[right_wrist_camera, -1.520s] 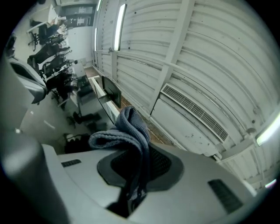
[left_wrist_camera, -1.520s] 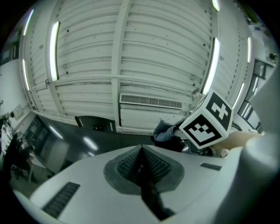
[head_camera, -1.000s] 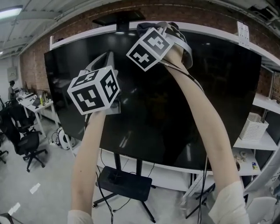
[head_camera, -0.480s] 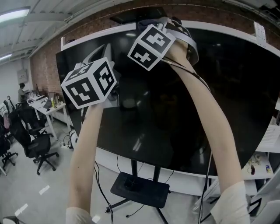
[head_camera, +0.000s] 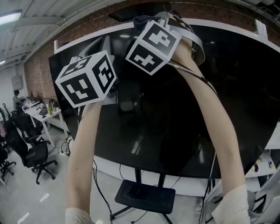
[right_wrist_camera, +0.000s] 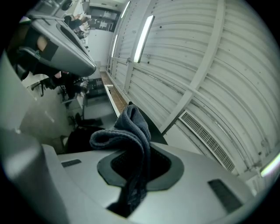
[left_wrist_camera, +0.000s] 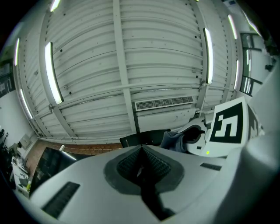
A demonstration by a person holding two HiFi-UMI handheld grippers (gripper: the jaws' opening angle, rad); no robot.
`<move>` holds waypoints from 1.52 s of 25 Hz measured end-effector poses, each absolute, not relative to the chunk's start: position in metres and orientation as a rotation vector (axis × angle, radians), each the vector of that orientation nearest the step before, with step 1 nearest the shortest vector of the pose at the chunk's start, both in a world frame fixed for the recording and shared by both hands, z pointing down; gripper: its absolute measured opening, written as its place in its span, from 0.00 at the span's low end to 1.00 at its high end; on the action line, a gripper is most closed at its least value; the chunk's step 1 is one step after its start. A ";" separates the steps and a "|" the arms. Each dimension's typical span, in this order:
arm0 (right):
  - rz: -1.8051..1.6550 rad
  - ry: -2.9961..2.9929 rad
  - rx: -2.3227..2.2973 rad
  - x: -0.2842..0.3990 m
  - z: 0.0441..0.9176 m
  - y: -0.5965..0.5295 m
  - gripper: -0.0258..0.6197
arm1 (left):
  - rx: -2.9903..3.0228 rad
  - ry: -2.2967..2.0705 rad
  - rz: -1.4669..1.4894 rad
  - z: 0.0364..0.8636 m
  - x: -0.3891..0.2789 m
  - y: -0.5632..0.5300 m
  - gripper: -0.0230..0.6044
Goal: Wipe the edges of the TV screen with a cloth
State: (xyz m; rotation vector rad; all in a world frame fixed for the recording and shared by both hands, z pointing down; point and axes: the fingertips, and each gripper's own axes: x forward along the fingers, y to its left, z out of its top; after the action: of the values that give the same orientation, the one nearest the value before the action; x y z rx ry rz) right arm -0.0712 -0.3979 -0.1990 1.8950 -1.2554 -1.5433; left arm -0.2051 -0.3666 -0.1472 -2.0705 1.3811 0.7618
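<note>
A big black TV screen (head_camera: 175, 109) with a white frame (head_camera: 227, 24) stands on a floor stand. My right gripper (head_camera: 151, 18) is raised to the top edge near its middle and is shut on a dark blue-grey cloth (head_camera: 142, 21). In the right gripper view the cloth (right_wrist_camera: 131, 135) bunches up out of the closed jaws of that gripper (right_wrist_camera: 135, 164). My left gripper (head_camera: 104, 48) hangs in front of the screen's upper left, lower than the right one. Its jaws (left_wrist_camera: 141, 151) are shut with nothing between them, pointing at the ceiling. The cloth (left_wrist_camera: 175, 140) shows to its right.
Below the screen sits the stand's black base (head_camera: 146, 197) with cables. Office chairs (head_camera: 30, 153) and a desk (head_camera: 39, 111) fill the left side. Shelving (head_camera: 267, 162) stands at the right. A dark box (head_camera: 131, 13) sits above the TV's top edge, under a ribbed ceiling (left_wrist_camera: 131, 65).
The view has drawn closer to the screen. My left gripper has drifted slightly up and to the left. The right gripper stays at the top edge with the cloth.
</note>
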 end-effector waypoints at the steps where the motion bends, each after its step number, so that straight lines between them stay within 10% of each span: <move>1: -1.551 -1.247 1.887 -0.077 -0.198 -0.399 0.14 | -2.088 1.377 0.770 -0.147 -0.208 -0.370 0.06; 38: -1.578 -0.887 1.822 -0.348 -0.188 -0.521 0.14 | -2.275 1.226 0.802 -0.141 -0.466 -0.515 0.06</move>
State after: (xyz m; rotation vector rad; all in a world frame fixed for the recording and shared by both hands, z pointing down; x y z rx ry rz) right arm -0.3477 -0.5211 -0.1883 1.8222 -0.8873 -1.5776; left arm -0.4659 -0.5150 -0.1413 -2.2750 1.2256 0.8022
